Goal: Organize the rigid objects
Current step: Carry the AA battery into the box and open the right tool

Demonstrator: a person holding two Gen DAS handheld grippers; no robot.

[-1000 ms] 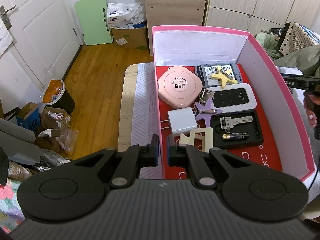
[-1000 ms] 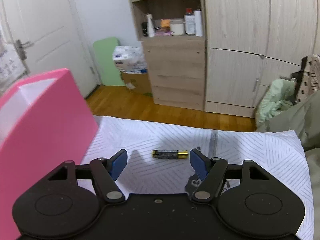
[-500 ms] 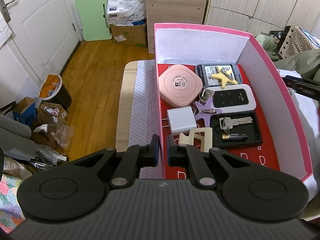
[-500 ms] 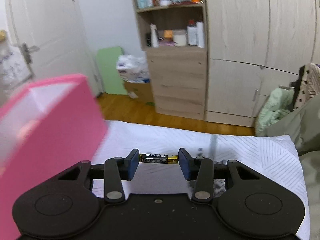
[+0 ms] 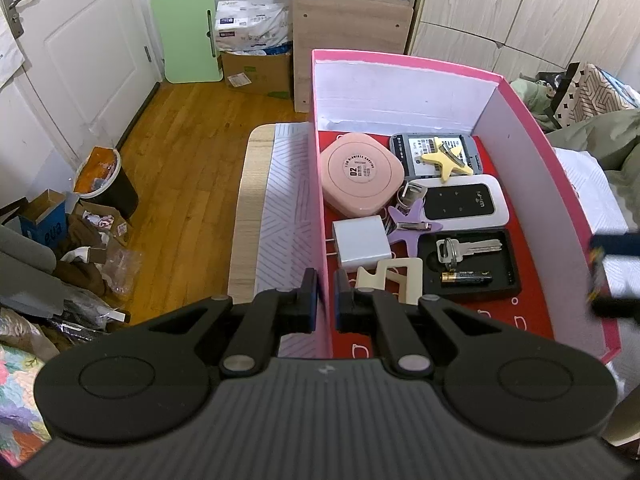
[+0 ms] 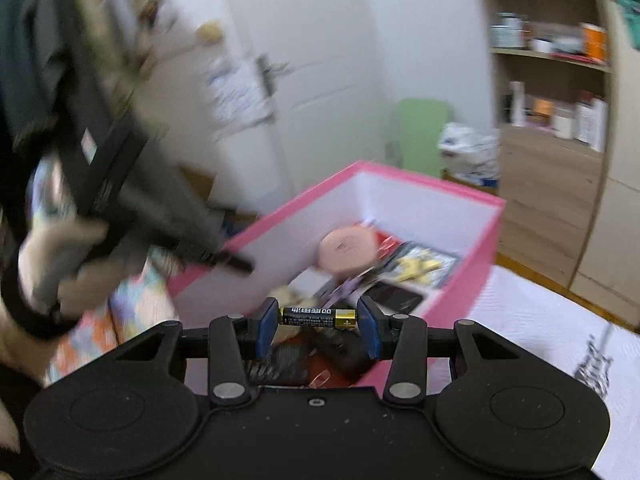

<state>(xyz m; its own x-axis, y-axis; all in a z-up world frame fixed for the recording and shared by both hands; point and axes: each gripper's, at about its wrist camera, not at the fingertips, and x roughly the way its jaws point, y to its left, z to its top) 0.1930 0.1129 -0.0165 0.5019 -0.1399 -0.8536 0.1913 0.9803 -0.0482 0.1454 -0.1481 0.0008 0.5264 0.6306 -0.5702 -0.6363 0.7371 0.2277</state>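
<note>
Right tool (image 6: 318, 330) pinching a battery (image 6: 317, 317) end to end, held above the near edge of the pink box (image 6: 424, 184), left tool (image 5: 325, 300) pressed together on the box's left wall, second battery (image 5: 466, 277) beside keys (image 5: 466, 248) in a black tray (image 5: 508, 276) inside

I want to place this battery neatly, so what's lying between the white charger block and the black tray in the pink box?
In the left wrist view, the purple star clip and a cream bracket lie between the white charger block and the black tray.
</note>
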